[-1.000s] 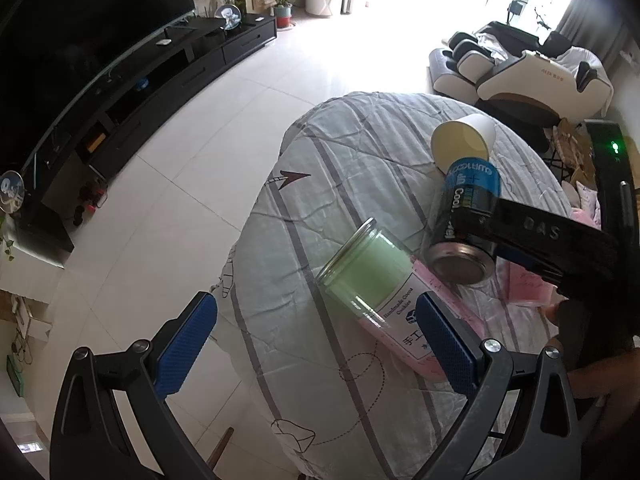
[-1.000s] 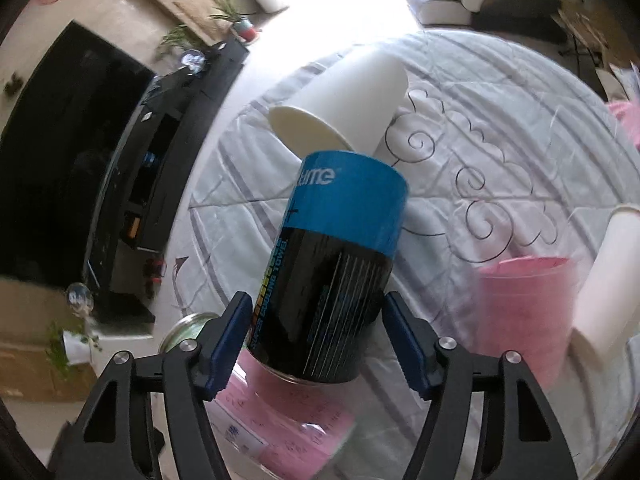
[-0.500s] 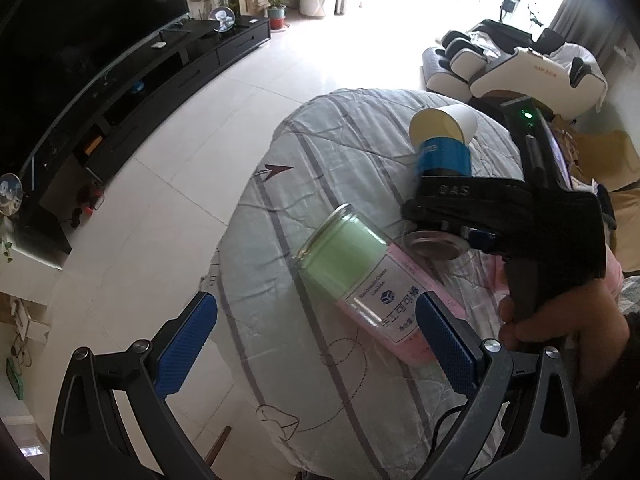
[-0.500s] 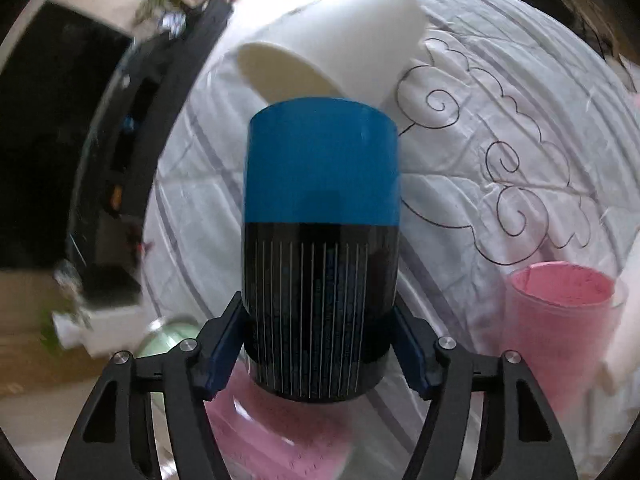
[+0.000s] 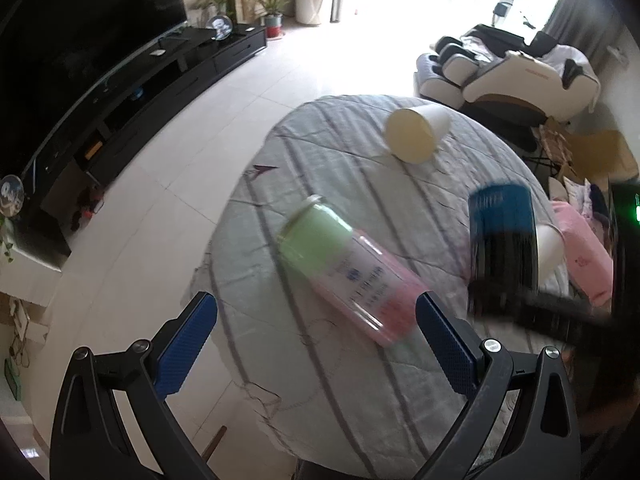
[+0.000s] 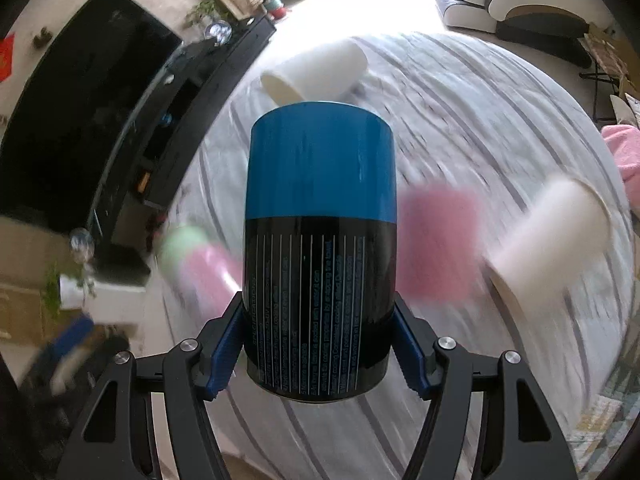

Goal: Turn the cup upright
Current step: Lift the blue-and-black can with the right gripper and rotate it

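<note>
My right gripper (image 6: 320, 352) is shut on a blue-and-black cup (image 6: 322, 240), gripping its black lower half and holding it above the round table. The same cup (image 5: 502, 236) shows blurred at the right of the left wrist view, held by the right gripper's dark body (image 5: 552, 312). My left gripper (image 5: 316, 344) is open and empty, hovering above the near table edge, just in front of a green-and-pink bottle (image 5: 348, 276) lying on its side.
The round table has a grey quilted cloth (image 5: 360, 360). A white paper cup (image 5: 414, 134) lies on its side at the far part. Another white cup (image 6: 556, 236) lies at the right, next to a pink cup (image 6: 438, 244). Tiled floor, TV cabinet and massage chair surround the table.
The right gripper closed on the blue-and-black cup, lifted it off the table and turned it, moving right and away from the bottle. The left gripper stayed open and drew back slightly.
</note>
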The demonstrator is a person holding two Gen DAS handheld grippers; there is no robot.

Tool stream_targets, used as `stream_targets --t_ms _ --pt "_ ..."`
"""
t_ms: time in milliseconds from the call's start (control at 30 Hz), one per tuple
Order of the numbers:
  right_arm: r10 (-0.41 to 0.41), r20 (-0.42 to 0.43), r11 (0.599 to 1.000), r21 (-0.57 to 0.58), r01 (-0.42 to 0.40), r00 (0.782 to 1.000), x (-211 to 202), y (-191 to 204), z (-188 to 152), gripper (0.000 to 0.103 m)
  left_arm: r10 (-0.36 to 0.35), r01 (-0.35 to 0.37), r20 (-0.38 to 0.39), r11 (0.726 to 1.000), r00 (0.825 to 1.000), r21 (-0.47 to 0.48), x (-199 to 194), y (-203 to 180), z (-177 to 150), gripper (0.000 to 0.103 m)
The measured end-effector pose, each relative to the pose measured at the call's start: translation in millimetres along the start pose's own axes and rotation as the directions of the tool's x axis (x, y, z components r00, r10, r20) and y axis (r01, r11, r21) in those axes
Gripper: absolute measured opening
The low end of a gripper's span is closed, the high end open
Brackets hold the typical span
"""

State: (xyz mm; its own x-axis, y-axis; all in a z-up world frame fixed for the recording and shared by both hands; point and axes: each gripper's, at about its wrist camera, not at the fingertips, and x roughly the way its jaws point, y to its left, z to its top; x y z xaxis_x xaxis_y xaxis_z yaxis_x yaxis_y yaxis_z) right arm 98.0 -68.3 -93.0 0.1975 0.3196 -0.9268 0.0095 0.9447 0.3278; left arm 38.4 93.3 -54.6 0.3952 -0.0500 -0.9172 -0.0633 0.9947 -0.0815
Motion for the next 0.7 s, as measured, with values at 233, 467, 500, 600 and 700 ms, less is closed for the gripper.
stream_targets --t_ms 233,467,500,600,700 --pt "-0.014 -0.102 1.0 0.023 0.016 0.995 5 -34 -60 0.068 -0.017 0.02 -0.044 0.998 0.999 0.055 -4 -28 -28 0.101" --pt "-0.005 -0.167 1.0 -0.004 0.004 0.986 26 -47 -88 0.068 0.014 -0.011 -0.065 0.998 0.998 0.056 -10 -53 -59 0.101" --pt "-0.005 -0.17 1.0 -0.006 0.004 0.985 26 -52 -90 0.068 0.017 -0.014 -0.072 0.999 0.997 0.044 -11 -55 -62 0.101" --pt "0.027 -0.203 1.0 -0.001 -0.027 0.979 30 -58 -92 0.069 0.022 -0.019 -0.085 0.999 0.996 0.034 -9 -63 -73 0.101" --pt "0.047 -0.187 0.999 -0.012 -0.05 0.981 12 -68 -97 0.078 0.02 -0.018 -0.093 1.0 0.996 0.025 -8 -71 -79 0.101"
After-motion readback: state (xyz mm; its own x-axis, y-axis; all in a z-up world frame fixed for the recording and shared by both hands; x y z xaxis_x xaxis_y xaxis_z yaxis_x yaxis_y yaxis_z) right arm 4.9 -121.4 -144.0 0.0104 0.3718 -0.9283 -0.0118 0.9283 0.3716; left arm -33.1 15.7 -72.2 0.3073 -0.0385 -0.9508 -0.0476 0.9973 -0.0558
